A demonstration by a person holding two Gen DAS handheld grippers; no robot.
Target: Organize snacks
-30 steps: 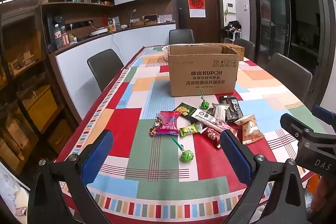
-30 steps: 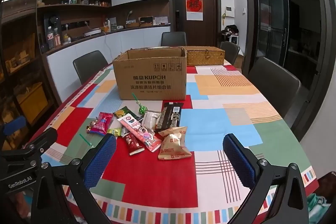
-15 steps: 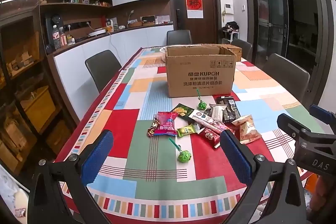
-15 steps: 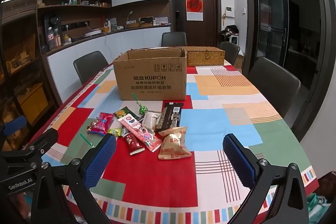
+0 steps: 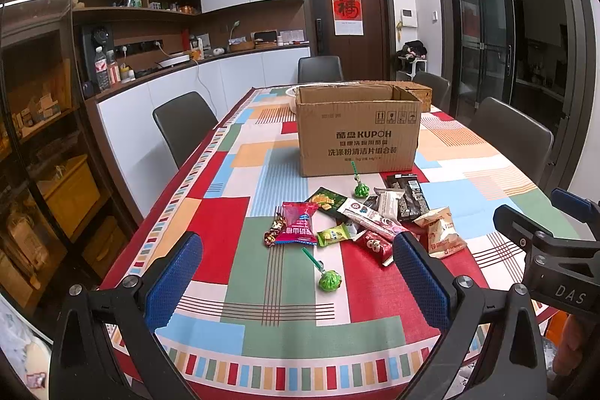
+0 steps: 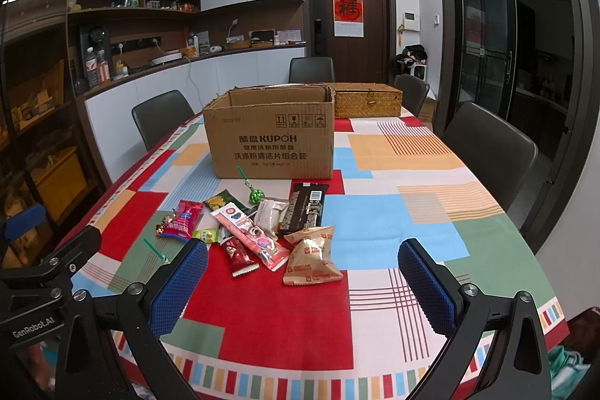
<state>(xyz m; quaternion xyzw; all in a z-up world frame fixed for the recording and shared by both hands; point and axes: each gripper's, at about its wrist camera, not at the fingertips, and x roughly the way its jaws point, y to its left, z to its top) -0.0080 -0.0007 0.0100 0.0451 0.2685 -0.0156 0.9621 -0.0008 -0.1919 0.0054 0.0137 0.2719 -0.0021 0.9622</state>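
Observation:
Several snack packets lie in a loose pile on the patchwork tablecloth (image 5: 210, 223), in front of an open cardboard box (image 5: 358, 134) (image 6: 272, 137). A green lollipop (image 5: 329, 280) lies nearest, a pink packet (image 5: 298, 223) (image 6: 182, 220) at the left, beige fortune biscuit bags (image 6: 311, 259) (image 5: 440, 231) at the right. My left gripper (image 5: 296, 282) is open and empty, above the near table edge short of the pile. My right gripper (image 6: 302, 285) is open and empty, just short of the biscuit bags.
A woven basket (image 6: 365, 104) stands behind the box. Dark chairs (image 5: 183, 124) (image 6: 487, 152) line both long sides of the table. A counter with cabinets (image 5: 210, 77) runs along the left wall. Each gripper shows at the edge of the other's view (image 5: 555, 250) (image 6: 41, 272).
Both grippers have risen and pulled back a little, so the box and snacks sit slightly lower in view. Nothing on the table has moved.

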